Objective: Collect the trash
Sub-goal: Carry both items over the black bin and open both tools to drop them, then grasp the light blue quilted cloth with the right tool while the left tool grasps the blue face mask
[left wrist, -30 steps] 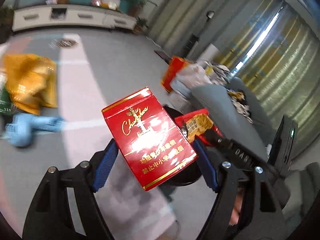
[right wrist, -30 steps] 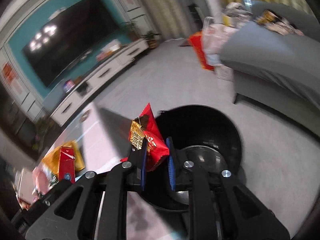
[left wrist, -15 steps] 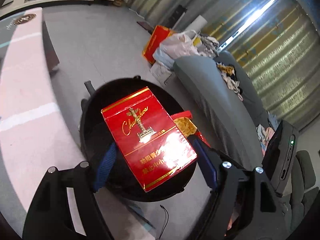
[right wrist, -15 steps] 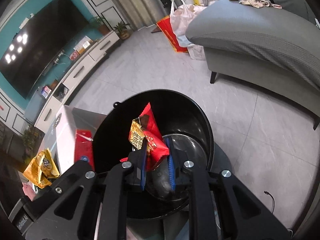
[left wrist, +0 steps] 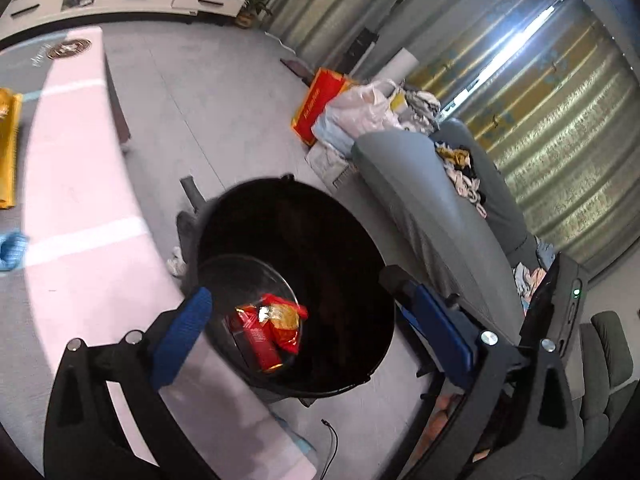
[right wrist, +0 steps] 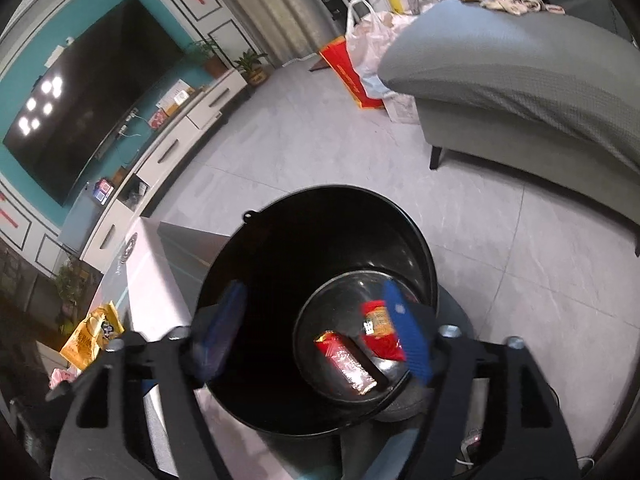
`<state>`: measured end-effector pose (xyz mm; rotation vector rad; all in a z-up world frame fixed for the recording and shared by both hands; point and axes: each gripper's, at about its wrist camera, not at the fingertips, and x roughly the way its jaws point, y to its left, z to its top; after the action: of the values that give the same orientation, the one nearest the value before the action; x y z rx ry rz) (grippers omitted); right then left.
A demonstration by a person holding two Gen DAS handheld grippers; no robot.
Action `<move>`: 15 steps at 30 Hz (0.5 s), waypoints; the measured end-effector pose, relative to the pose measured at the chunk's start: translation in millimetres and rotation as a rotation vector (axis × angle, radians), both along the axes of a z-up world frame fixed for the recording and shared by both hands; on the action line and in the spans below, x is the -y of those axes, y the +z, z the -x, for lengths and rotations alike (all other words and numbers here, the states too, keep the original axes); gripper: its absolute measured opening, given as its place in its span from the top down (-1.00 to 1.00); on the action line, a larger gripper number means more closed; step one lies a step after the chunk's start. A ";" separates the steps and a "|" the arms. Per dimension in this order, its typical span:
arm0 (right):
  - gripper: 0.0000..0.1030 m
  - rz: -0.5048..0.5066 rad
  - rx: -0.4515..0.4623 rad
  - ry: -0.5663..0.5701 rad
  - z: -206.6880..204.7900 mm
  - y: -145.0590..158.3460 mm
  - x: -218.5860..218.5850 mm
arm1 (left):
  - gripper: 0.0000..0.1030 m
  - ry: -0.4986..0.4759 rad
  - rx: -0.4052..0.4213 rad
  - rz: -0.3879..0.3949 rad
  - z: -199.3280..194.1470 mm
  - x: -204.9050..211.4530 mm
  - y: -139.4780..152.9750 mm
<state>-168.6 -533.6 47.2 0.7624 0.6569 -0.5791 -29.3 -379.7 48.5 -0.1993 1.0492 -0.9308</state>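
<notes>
The left gripper [left wrist: 316, 320] hangs over the black bin [left wrist: 362, 376]. Its blue pads have just swung wide apart and nothing is between them. Down in the bin lie the red box [left wrist: 256, 338] and the snack bag [left wrist: 286, 320], touching each other. The right gripper [right wrist: 316, 336] hangs over the bin [right wrist: 280, 212] too. Its jaws have just opened wide as well, and they pinch nothing. The box [right wrist: 346, 362] and the bag [right wrist: 378, 330] rest on the bin's floor. A yellow bag [right wrist: 90, 336] lies on the table [right wrist: 156, 300] left of the bin. A grey sofa [right wrist: 520, 80] stands beyond the bin.
</notes>
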 end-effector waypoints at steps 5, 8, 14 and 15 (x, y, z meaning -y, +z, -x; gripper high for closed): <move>-0.82 0.032 0.047 0.037 -6.0 16.7 -16.3 | -0.94 0.091 0.106 -0.018 6.9 -46.7 30.5; -0.88 0.071 0.060 0.077 -16.8 28.9 -33.7 | -0.94 0.172 0.167 -0.033 10.5 -79.8 47.9; -0.93 0.169 0.088 0.206 -42.9 52.0 -82.3 | -0.94 0.372 0.252 -0.068 16.8 -164.0 76.9; -0.93 0.193 0.092 0.235 -48.5 56.0 -94.3 | -0.94 0.412 0.266 -0.082 18.1 -182.1 80.6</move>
<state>-120.1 -439.3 103.2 0.5194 0.5867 -0.3832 -47.4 -197.6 129.1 -0.2066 0.7593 -0.5232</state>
